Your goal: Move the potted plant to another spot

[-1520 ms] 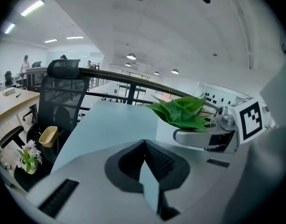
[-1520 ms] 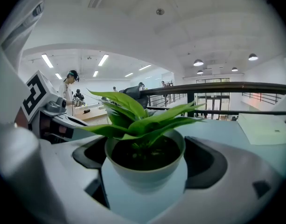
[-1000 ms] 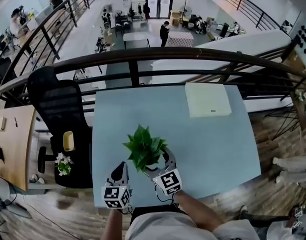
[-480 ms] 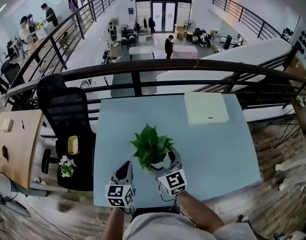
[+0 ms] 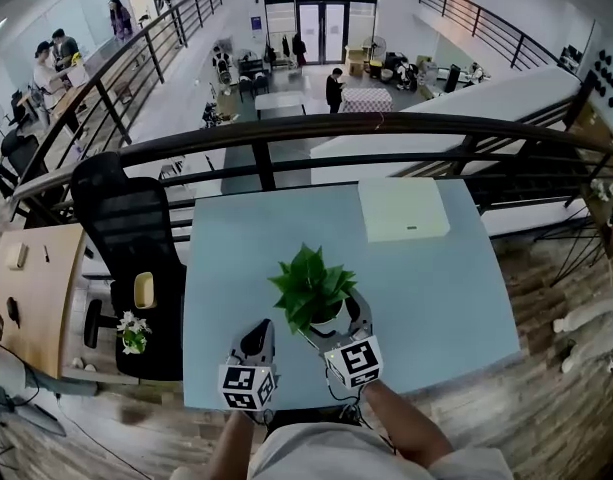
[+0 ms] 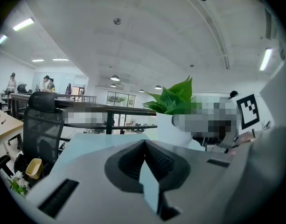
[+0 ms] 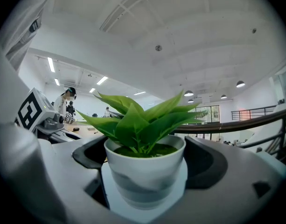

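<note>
- The right hand-held gripper [image 5: 333, 316] is pinching the white pot of the potted plant [image 5: 310, 284], with one jaw pressing on each side of the pot.
- The potted plant is standing upright over the near part of the pale blue tabletop [image 5: 436, 298]. I cannot tell if the bottom of the pot is touching the surface.
- The left hand-held gripper [image 5: 258, 340] is holding its jaws pressed together with nothing between them. It is hovering just beside the plant, on its left, at the front edge of the tabletop.
- A flat white box [image 5: 403, 209] is lying on the far part of the tabletop, well apart from the plant and near the dark railing [image 5: 286, 133].
- A black office chair [image 5: 126, 228] is standing beside the left edge of the tabletop.
</note>
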`<action>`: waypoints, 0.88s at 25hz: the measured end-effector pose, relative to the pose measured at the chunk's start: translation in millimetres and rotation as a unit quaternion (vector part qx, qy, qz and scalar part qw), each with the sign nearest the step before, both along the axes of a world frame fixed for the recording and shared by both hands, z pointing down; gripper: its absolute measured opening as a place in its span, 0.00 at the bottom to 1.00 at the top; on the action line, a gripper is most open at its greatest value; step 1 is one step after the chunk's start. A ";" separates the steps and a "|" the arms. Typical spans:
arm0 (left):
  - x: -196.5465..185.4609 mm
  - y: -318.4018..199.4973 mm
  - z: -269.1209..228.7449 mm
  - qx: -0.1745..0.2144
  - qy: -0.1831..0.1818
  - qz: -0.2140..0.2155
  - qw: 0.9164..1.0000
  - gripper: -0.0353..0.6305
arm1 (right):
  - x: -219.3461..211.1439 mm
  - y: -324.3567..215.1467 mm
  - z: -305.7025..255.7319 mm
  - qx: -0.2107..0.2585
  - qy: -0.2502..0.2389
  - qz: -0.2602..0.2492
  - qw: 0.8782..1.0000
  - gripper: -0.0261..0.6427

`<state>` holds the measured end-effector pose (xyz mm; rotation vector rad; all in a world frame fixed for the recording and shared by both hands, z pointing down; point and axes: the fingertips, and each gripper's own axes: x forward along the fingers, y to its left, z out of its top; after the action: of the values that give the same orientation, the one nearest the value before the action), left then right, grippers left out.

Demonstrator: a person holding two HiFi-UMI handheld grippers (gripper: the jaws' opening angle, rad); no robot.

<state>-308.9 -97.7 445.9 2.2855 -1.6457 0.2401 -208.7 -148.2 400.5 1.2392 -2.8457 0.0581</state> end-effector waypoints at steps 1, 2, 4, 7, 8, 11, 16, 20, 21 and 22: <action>5.2 -0.9 0.0 0.000 0.000 0.004 1.000 0.07 | 5.3 -0.5 -0.3 0.001 0.000 0.003 1.000 0.80; 10.4 -2.1 -0.4 0.000 0.000 0.007 1.000 0.07 | 10.7 -1.3 -0.8 0.001 0.000 0.007 1.000 0.80; 20.6 -4.2 -2.2 0.001 0.001 0.014 1.000 0.07 | 21.1 -3.0 -3.1 0.003 0.000 0.013 1.000 0.80; 32.7 -5.1 -1.3 0.000 0.001 0.023 1.000 0.07 | 33.8 -2.6 -3.3 0.003 0.000 0.022 1.000 0.80; 36.4 -4.9 -0.4 0.000 0.001 0.027 1.000 0.07 | 37.7 -1.9 -2.6 0.003 0.000 0.026 1.000 0.80; 50.3 -5.2 -1.7 0.000 0.000 0.037 0.999 0.07 | 52.5 -1.5 -3.7 0.003 0.002 0.035 0.999 0.80; 67.4 -6.0 -5.0 0.002 -0.003 0.050 0.999 0.07 | 72.1 -1.9 -7.2 0.006 0.000 0.049 0.999 0.80; 71.8 -8.8 -4.1 0.005 -0.004 0.056 0.998 0.07 | 79.3 -4.6 -6.9 0.010 0.000 0.059 0.998 0.80; 74.8 -8.7 -5.0 0.005 -0.004 0.058 0.998 0.07 | 82.8 -4.1 -7.6 0.011 0.001 0.061 0.998 0.80; 78.9 -7.8 -5.9 0.005 -0.004 0.060 0.998 0.07 | 87.2 -2.7 -8.0 0.011 0.001 0.063 0.998 0.80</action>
<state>-230.1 -105.5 440.0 2.3965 -1.5192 0.2679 -121.5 -150.9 392.5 1.4207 -2.7711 0.0293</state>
